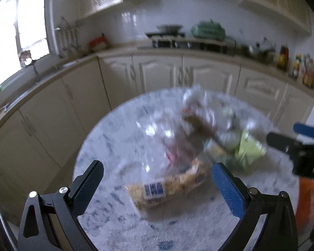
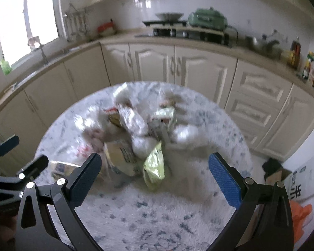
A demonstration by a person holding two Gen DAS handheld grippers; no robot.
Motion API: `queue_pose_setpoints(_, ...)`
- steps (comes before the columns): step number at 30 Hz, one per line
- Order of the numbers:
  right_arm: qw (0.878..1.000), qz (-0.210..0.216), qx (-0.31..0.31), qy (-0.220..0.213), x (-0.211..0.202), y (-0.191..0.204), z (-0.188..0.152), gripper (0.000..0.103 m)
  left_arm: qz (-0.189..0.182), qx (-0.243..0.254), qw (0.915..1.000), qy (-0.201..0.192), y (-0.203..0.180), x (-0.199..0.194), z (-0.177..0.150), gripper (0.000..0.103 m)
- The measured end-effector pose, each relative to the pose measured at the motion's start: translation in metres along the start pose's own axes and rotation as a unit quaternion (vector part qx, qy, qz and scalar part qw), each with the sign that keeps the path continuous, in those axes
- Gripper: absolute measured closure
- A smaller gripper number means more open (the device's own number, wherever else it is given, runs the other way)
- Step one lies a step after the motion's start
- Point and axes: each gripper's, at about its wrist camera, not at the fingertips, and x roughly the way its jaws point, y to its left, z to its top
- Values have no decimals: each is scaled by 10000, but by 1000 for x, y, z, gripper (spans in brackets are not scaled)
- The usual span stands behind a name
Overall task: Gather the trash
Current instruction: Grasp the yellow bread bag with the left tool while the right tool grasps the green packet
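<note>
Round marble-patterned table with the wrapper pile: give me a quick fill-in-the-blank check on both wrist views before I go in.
1. The crumpled wrappers lie piled on the round marble-patterned table, whose top is ____ in shape.
2. Both the left gripper and the right gripper have their jaws ____.
3. The crinkled pale snack bag nearest the right gripper is light ____ in colour.
4. Neither gripper is holding ____.

Missing words: round; open; green; anything

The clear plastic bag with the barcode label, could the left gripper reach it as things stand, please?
Probably yes: the left gripper is open and the clear plastic bag with the barcode label lies on the round marble table straight ahead between its fingers, with nothing in between.
</note>
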Motion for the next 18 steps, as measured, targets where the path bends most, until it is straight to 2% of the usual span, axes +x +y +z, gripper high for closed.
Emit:
queue_pose_setpoints(6, 9991, -7, 119, 404, 30, -12, -12, 0, -11, 463, 9981, 406, -12, 40, -4, 1)
queue_pose_setpoints(13, 9979, 60, 214, 606, 57, -19, -15, 2, -71, 901, 9946, 511, -25, 77, -9, 1)
queue_pose_setpoints(16, 9974, 48, 191, 687, 69, -19, -14, 9, -98, 1291, 9903, 502, -34, 93, -13, 1)
queue_pose_setpoints(18, 9970, 74, 184, 747, 77, -19, -14, 19, -178, 1460, 9875, 574, -40, 104, -15, 6)
